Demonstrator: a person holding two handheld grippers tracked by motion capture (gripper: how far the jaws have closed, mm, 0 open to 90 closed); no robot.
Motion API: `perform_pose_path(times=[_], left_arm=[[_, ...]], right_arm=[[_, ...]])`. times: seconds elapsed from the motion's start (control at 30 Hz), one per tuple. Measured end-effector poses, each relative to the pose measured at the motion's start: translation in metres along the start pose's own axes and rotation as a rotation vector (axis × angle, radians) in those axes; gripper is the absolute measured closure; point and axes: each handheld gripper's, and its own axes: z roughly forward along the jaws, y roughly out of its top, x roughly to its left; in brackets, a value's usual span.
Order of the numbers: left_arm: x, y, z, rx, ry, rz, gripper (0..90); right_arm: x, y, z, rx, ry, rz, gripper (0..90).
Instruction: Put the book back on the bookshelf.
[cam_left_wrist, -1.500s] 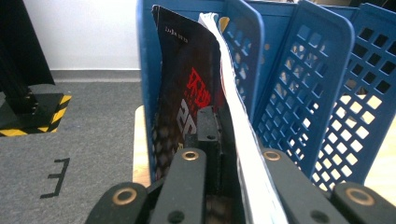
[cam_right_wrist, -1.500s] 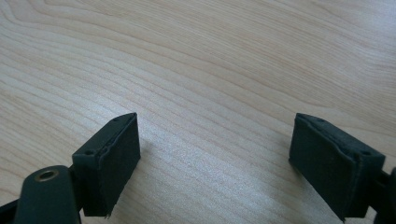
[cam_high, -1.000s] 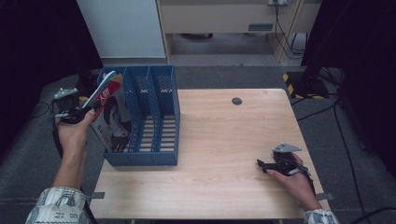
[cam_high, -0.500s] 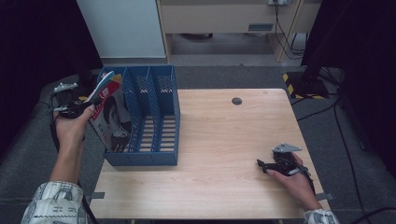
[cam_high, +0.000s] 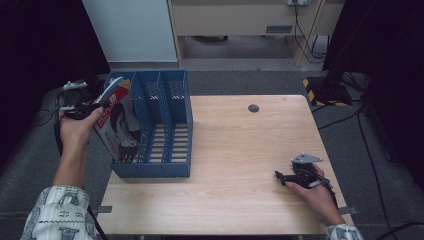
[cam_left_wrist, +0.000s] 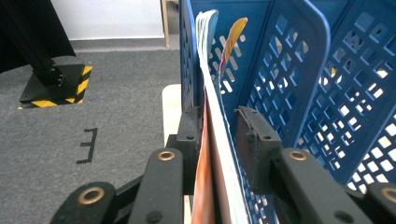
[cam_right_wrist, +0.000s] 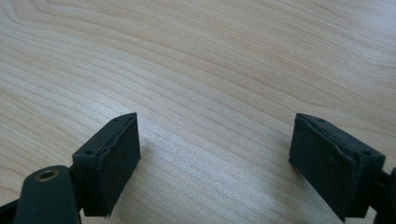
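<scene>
A blue three-slot file rack (cam_high: 167, 135) stands on the left part of the wooden table (cam_high: 240, 150). A magazine (cam_high: 119, 122) leans in its leftmost slot, top edge above the rim. My left gripper (cam_high: 100, 106) reaches in from the left at the magazine's upper corner. In the left gripper view the magazine (cam_left_wrist: 223, 154) stands between the jaws, which have just been opening; the right pad (cam_left_wrist: 254, 140) stands off from it, so the left gripper (cam_left_wrist: 219, 123) is open. My right gripper (cam_high: 279, 176) rests low over the table's right front, open (cam_right_wrist: 215, 140) on bare wood.
A small black round disc (cam_high: 253, 108) lies near the table's far edge. Beyond the table are a pale cabinet (cam_high: 132, 30) and a black stand base with yellow-black stripes (cam_high: 320, 90). Grey carpet floor lies left of the rack (cam_left_wrist: 93, 116).
The left hand has lifted slightly and its jaws have loosened around the magazine, which stays leaning in the leftmost slot. The right hand has kept still.
</scene>
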Motion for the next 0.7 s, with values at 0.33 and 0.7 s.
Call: perform_pose_path(times=[0.33, 0.7], left_arm=[[-0.003, 0.0, -0.005, -0.012, 0.008, 0.018, 86.6], [-0.009, 0.002, -0.014, -0.064, 0.017, 0.045, 86.7]], right_arm=[[0.0, 0.0, 0.0, 0.0, 0.0, -0.002, 16.5], [0.0, 0.0, 0.0, -0.001, 0.0, -0.002, 16.5]])
